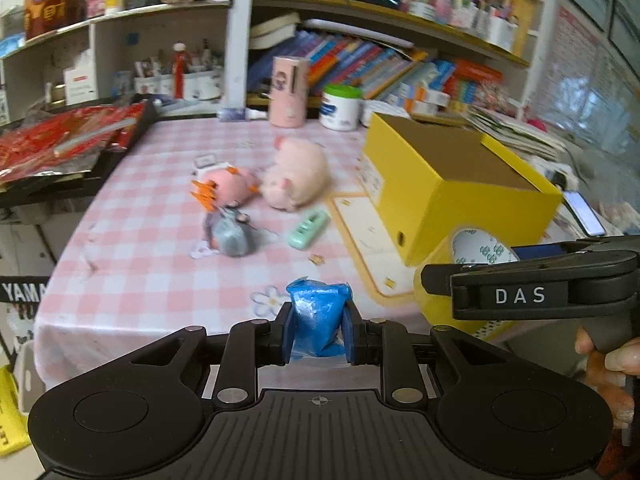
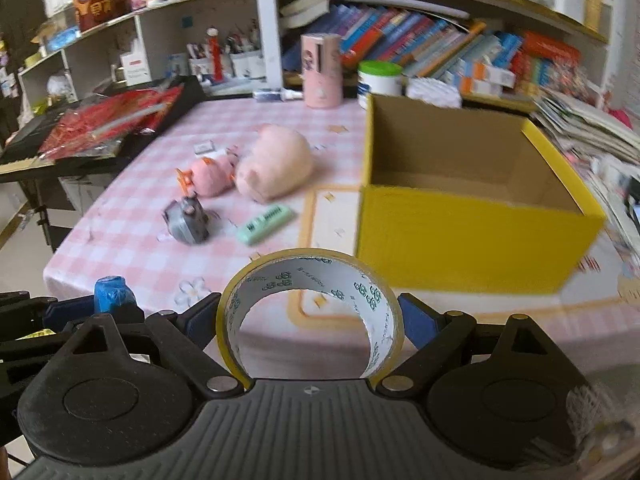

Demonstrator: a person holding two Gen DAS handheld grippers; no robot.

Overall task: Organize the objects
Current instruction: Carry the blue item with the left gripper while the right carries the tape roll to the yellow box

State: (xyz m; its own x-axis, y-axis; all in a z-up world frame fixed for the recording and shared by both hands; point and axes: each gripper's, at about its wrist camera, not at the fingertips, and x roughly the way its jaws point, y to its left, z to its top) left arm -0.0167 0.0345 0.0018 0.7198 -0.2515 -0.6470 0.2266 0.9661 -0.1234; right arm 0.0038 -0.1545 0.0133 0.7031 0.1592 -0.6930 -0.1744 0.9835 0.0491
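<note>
Tape roll (image 2: 310, 312): clamped between right gripper (image 2: 312, 320) fingers, held above the table edge near the yellow box (image 2: 472, 236). Left gripper (image 1: 318, 330) pinches a blue wrapped object (image 1: 318, 320)

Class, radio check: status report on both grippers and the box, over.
Left gripper shut on blue roll. Right gripper shut on tape roll. Yellow box open, ahead right. Path unobstructed.

Both grippers are ribbed black plastic with silver rivets and blue fingers (image 2: 414, 322); one side reads "DAS".
</note>
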